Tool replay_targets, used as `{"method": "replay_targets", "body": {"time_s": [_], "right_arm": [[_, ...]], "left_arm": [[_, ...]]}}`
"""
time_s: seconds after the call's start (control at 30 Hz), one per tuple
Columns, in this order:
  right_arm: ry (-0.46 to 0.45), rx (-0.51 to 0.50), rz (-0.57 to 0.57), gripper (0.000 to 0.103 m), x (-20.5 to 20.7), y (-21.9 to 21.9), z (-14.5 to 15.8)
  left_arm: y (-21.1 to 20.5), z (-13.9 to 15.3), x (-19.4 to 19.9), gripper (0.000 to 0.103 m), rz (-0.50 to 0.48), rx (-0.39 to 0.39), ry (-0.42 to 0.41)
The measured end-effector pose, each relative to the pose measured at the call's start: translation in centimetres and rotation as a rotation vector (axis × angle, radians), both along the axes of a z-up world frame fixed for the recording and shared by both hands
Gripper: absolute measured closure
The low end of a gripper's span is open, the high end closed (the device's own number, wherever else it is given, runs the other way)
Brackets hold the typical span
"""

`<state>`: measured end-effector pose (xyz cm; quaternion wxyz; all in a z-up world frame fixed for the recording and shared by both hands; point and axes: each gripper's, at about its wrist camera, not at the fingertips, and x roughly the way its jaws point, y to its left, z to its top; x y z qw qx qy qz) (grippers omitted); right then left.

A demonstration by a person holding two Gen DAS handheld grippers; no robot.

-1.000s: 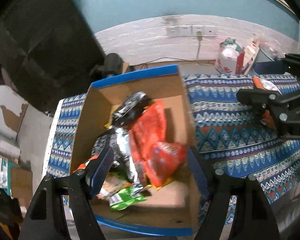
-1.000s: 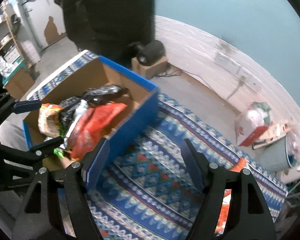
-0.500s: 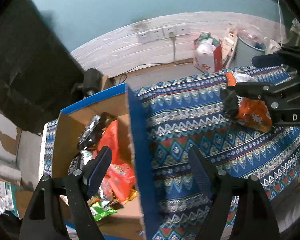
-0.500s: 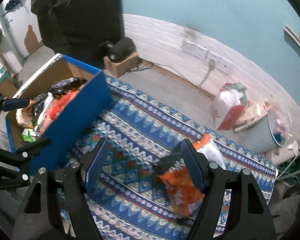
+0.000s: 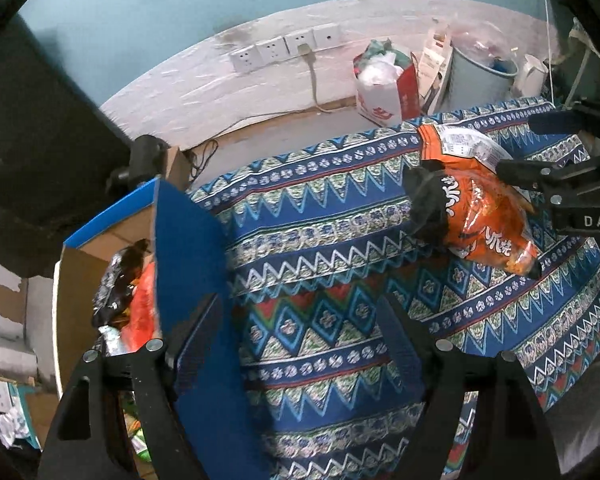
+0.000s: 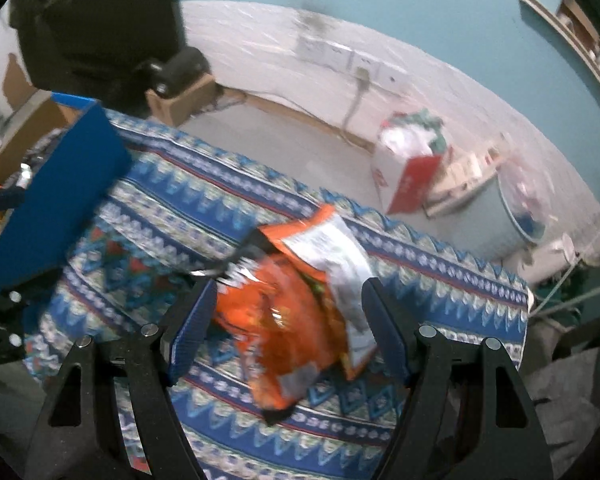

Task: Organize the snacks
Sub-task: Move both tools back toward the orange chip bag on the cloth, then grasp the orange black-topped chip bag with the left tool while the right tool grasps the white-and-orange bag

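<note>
- My right gripper [image 6: 286,326] hangs over the orange snack bag [image 6: 296,312], jaws apart and clamped on nothing; the bag shows between the two fingers, but the frame is blurred and I cannot tell whether either pad touches it.
- The bag lies flat on the patterned cloth [image 6: 188,208], toward the right end of the table. In the right wrist view its long axis runs from far-left to near-right, so it sits slanted across the gap between my fingers, not square to it.
- My left gripper [image 5: 300,332] is also spread wide and holds nothing; only cloth lies between its fingers.
- From the left wrist view the bag [image 5: 472,200] lies far and to the right of the left gripper, well apart from it, so the right hand is clearly the nearer one for this pick.
- The blue-sided cardboard box [image 5: 180,252] stands at the left end of the table, just beside my left finger. Red and dark packets [image 5: 120,292] already lie inside it, so I judge the bag belongs there.
- The box's near wall rises between the bag and the packets; I think the bag must be lifted over it.
- Beyond the table's far edge are a red and white paper bag [image 5: 384,92], a grey bin [image 5: 480,76] and wall sockets [image 5: 284,46]; none of them block the way.
</note>
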<state>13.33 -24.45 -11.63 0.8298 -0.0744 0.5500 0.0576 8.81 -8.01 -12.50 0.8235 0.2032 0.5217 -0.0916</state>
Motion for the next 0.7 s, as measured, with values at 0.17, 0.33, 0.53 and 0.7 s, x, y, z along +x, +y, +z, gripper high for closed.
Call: {"method": "replay_targets", "body": {"time_s": [0.17,0.33,0.53,0.7], "right_arm": [[0.033,-0.033,-0.051,0.029,0.6,-2.4,-2.2],[0.068,-0.071,-0.091,0.029,1.0,-4.1,-3.9],[0.139,-0.156,-0.07,0.029,0.1,-4.4,-6.0],[0.179,-0.12,-0.07,0.029,-1.3,-3.9,-6.7]], "left_arm": [[-1.6,-1.7,1.1,0.023,-0.01,0.01,0.025],[-2.9,-3.6,2.0,0.023,-0.015,0.006,0.07],[-3.5,-4.8,2.2,0.023,-0.024,0.016,0.094],[-3.5,-4.9,2.2,0.023,-0.022,0.01,0.103]]}}
